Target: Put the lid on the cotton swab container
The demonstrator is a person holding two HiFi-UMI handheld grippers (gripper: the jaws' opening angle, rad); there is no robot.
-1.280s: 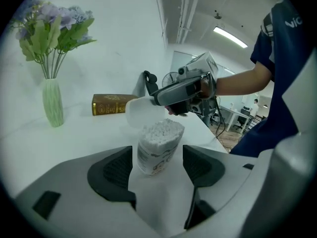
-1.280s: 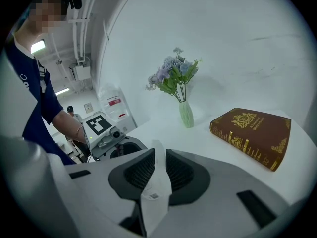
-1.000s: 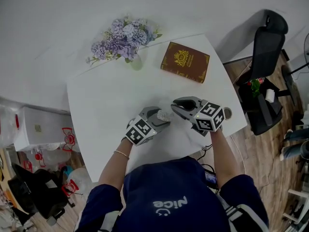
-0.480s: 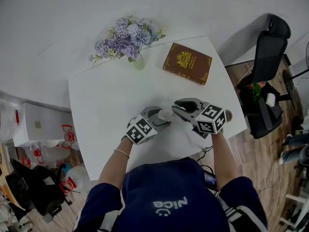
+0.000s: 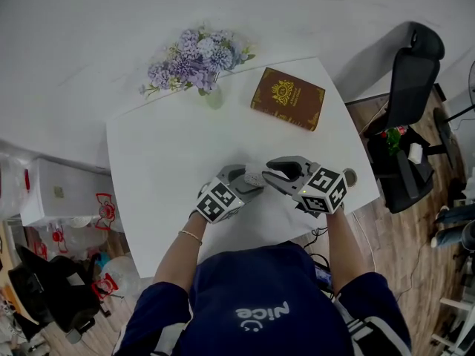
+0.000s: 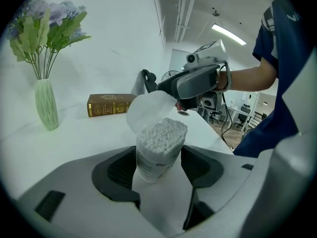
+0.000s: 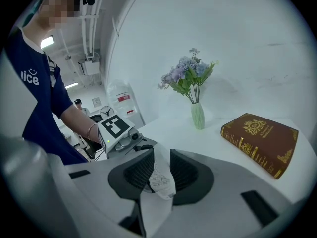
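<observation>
A white bench [image 5: 163, 154] fills the middle of the head view, with a pale wall [image 5: 89, 21] above it. On the bench, a vase of purple flowers [image 5: 199, 59] stands at upper centre and a brown book [image 5: 288, 97] lies to its right. A black office chair [image 5: 412, 73] and wooden floor [image 5: 386, 243] show at the right edge, and a white cabinet [image 5: 56, 195] at the lower left.

Near the bench's lower edge, the left gripper [image 5: 251, 175] is clamped on the cotton swab container [image 6: 158, 148], whose top is open with swab tips showing. The right gripper [image 5: 269, 170] is clamped on the translucent lid [image 6: 148, 110], held tilted at the container's far rim. Whether they touch cannot be told.
</observation>
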